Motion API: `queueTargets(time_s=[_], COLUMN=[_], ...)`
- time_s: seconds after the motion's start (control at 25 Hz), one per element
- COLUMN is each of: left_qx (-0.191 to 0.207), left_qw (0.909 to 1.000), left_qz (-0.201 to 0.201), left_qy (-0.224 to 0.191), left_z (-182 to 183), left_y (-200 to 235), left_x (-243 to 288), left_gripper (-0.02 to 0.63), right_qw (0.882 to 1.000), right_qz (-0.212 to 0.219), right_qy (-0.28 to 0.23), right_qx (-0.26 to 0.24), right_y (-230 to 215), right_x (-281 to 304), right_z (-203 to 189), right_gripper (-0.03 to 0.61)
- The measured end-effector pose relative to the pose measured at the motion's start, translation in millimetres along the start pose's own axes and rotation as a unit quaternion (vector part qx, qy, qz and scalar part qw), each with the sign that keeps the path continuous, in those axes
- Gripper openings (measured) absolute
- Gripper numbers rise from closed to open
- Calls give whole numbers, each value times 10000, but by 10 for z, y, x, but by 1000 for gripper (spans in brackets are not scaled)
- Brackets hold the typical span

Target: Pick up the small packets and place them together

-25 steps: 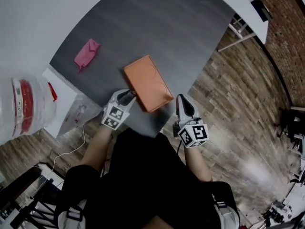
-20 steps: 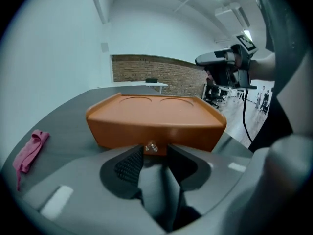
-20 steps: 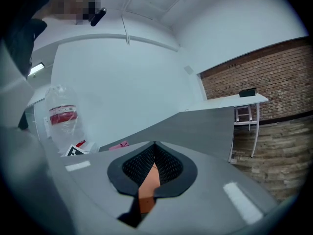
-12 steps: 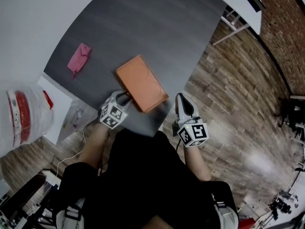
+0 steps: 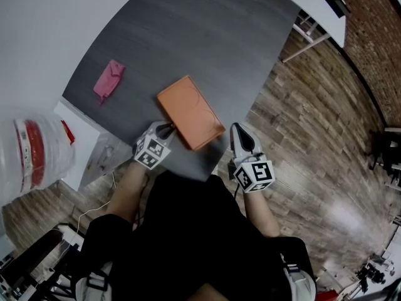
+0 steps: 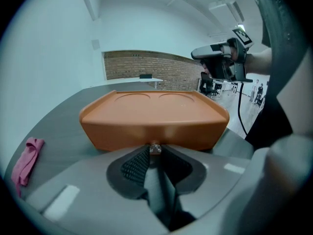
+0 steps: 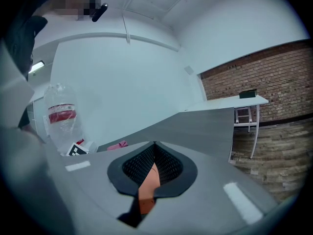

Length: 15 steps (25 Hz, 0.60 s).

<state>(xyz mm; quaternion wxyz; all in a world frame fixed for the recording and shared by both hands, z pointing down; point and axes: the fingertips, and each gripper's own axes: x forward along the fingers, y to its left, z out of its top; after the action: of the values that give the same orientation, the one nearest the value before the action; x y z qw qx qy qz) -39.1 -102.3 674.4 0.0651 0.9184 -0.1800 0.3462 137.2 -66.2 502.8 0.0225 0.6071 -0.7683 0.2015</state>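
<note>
The left gripper point(image 5: 166, 129) has just been closing its jaws, which pinch a small shiny piece point(image 6: 155, 148) at the near edge of the orange moulded plastic tray point(image 5: 190, 111). The right gripper point(image 5: 240, 144) is fully closed and empty. The crumpled pink packet point(image 5: 108, 80) lies on the dark grey table point(image 5: 207, 36), well apart from both.

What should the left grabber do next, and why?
Probably drag the flat orange tray a little toward the small pink packet. The left gripper has just been closing its jaws, which seem to pinch the tray's near edge, while the packet lies apart, further left on the dark grey table.
</note>
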Motion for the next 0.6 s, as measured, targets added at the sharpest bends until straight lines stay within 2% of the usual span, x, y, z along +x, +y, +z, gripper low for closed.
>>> queueTargets(time_s=[0.28, 0.4, 0.6], left_qx=[-97, -99, -154], left_qw=[9999, 9999, 9997], left_qz=[82, 121, 166], left_qy=[8, 12, 25], left_z=[7, 15, 6], left_y=[-9, -21, -47], left_x=[13, 20, 21], left_gripper=[69, 69, 69], right_qw=[9998, 9975, 9817], right_qz=[116, 148, 264], right_qy=[174, 629, 1602], right_qx=[-42, -297, -999], right_y=[14, -14, -49], right_x=[66, 177, 495], right_z=[-95, -282, -640], right_gripper=[2, 3, 112])
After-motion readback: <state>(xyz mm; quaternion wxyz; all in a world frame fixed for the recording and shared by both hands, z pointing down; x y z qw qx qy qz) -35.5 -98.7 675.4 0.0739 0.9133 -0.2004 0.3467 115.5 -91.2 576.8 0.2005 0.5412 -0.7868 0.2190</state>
